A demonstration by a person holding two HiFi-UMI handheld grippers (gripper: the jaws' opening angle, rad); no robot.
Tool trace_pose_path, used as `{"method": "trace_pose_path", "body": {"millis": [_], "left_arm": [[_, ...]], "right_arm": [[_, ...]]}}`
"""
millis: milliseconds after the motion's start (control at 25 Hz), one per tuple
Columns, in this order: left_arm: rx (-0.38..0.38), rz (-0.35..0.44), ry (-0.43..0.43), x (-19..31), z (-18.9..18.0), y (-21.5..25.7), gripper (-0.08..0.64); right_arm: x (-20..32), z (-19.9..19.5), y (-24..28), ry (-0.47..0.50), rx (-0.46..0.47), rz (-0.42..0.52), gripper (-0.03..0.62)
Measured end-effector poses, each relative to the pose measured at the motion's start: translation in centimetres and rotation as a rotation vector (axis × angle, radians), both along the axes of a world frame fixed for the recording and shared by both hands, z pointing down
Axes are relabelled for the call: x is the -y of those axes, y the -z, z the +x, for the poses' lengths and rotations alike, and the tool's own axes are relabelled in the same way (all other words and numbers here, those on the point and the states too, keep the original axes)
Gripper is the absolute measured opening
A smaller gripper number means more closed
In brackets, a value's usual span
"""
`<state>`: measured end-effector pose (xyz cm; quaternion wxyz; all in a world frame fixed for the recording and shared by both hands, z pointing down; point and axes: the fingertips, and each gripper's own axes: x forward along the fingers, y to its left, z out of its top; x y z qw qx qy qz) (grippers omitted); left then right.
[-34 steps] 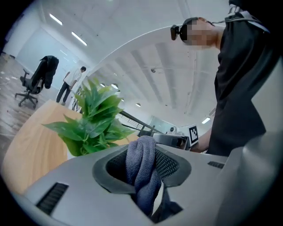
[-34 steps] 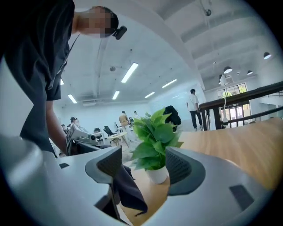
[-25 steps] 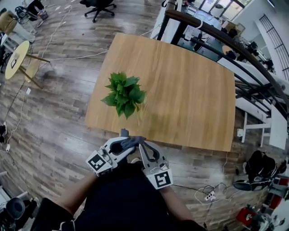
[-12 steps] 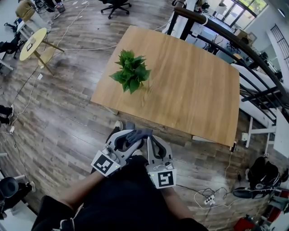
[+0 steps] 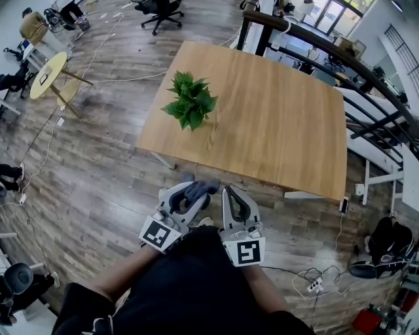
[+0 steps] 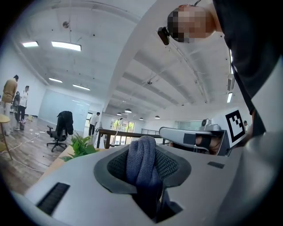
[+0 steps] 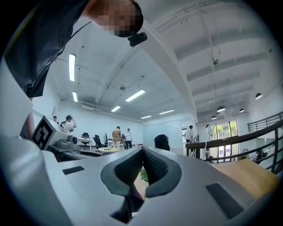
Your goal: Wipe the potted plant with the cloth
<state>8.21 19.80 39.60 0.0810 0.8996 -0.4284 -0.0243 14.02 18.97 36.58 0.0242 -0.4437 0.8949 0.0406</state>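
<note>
Wooden table (image 5: pixel 275 131), round side table (image 5: pixel 47 73), office chair (image 5: pixel 159 8)

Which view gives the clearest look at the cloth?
The left gripper view: the grey-blue cloth fills the middle, pinched between the left gripper's jaws, knit texture clear. The head view shows it only as a small dark bunch at that gripper's tip. The right gripper view shows none of it.

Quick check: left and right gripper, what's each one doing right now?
Left gripper: closed on the cloth.
Right gripper: closed, nothing between its jaws.
</note>
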Motion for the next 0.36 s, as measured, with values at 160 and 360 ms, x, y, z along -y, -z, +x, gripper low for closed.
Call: {"method": "trace_pose_path", "body": {"millis": [160, 360], "left_arm": [[0.003, -0.012, 0.014, -0.8, -1.0, -0.4, 0.138], [0.019, 0.057, 0.025, -1.8, -2.6, -0.1, 0.138]], "right_arm": [[-0.3, -0.7, -0.5, -0.001, -0.021, -0.01, 0.018], [-0.6, -2.1, -1.2, 0.002, -0.033, -0.032, 0.018]]}}
